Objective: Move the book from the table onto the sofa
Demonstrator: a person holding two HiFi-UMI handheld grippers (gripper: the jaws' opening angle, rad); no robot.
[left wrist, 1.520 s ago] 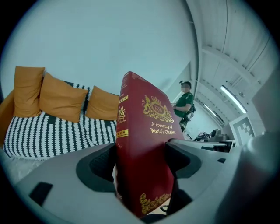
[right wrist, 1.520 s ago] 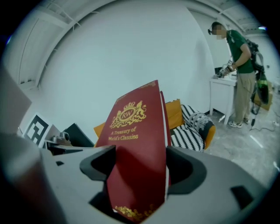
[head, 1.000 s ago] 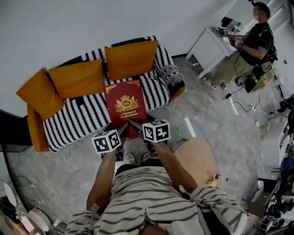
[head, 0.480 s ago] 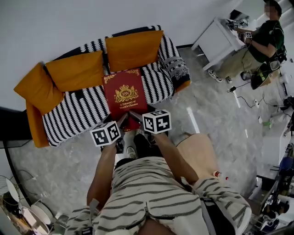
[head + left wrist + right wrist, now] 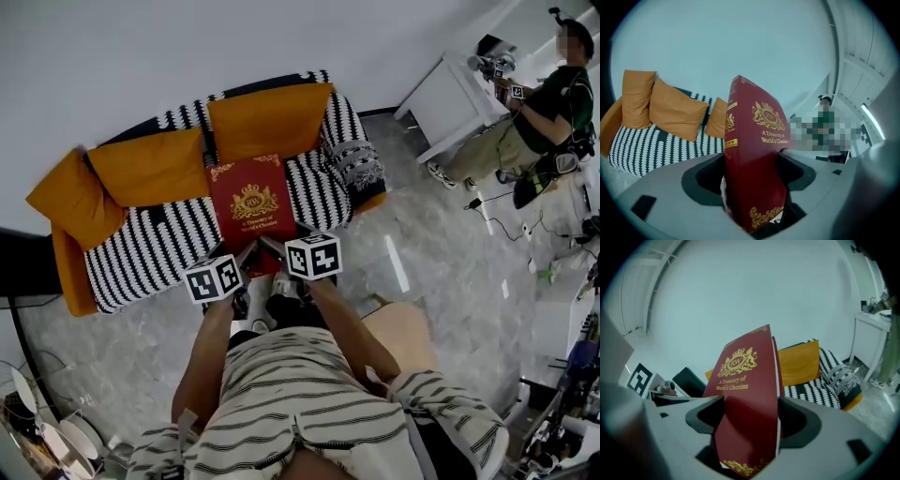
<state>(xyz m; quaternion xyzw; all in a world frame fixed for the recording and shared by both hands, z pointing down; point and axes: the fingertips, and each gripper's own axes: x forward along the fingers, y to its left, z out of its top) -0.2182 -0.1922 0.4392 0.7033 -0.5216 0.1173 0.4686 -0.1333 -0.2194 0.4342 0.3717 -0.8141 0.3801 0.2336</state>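
A dark red book [image 5: 249, 212] with a gold crest and title is held out over the striped sofa seat [image 5: 159, 246] in the head view. My left gripper [image 5: 246, 255] is shut on its near left edge and my right gripper [image 5: 274, 249] is shut on its near right edge. In the left gripper view the book [image 5: 757, 154] stands upright between the jaws, spine to the left. In the right gripper view the book [image 5: 747, 399] fills the gap between the jaws. Whether the book touches the seat cannot be told.
The black-and-white striped sofa has orange cushions [image 5: 150, 166] along its back and a patterned pillow [image 5: 361, 161] at its right end. A white desk [image 5: 448, 101] with a seated person [image 5: 536, 122] stands at the far right. Grey marble floor [image 5: 450, 253] lies around.
The sofa and book have shifted slightly down in the head view as the head moved. Both grippers keep their hold on the book over the seat.
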